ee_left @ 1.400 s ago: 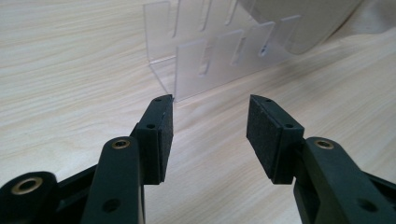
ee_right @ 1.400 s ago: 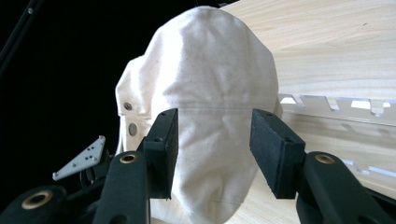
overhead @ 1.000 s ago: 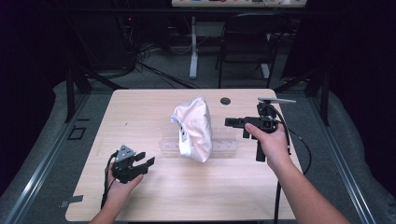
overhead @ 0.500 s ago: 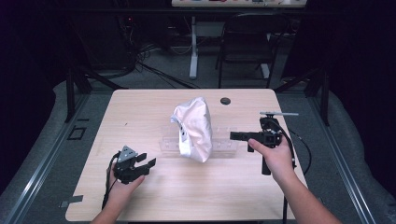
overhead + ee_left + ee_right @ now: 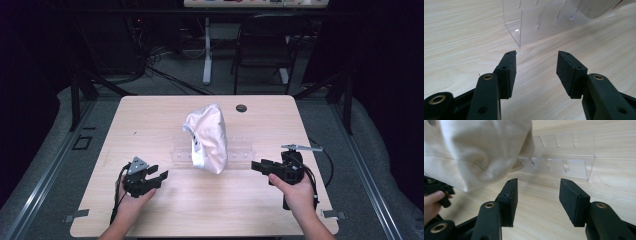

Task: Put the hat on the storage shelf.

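Observation:
A cream-white cap (image 5: 207,137) rests over a clear acrylic rack (image 5: 240,148) in the middle of the wooden table (image 5: 150,120). My left gripper (image 5: 156,177) sits low at the front left, open and holding nothing, pointing toward the rack's end (image 5: 534,27). My right gripper (image 5: 258,166) is at the front right, open, aimed left at the cap (image 5: 476,150) and the rack (image 5: 566,160). Black pads (image 5: 571,200) face each other with a wide gap. The left hand shows far off in the right gripper view.
A dark round hole (image 5: 241,108) lies near the table's back edge. A chair (image 5: 267,45) and a white desk leg (image 5: 207,50) stand behind the table. Cables trail from both grippers over the front edge.
My right gripper has drawn back from beside the cap toward the front right of the table. The left gripper has hardly moved.

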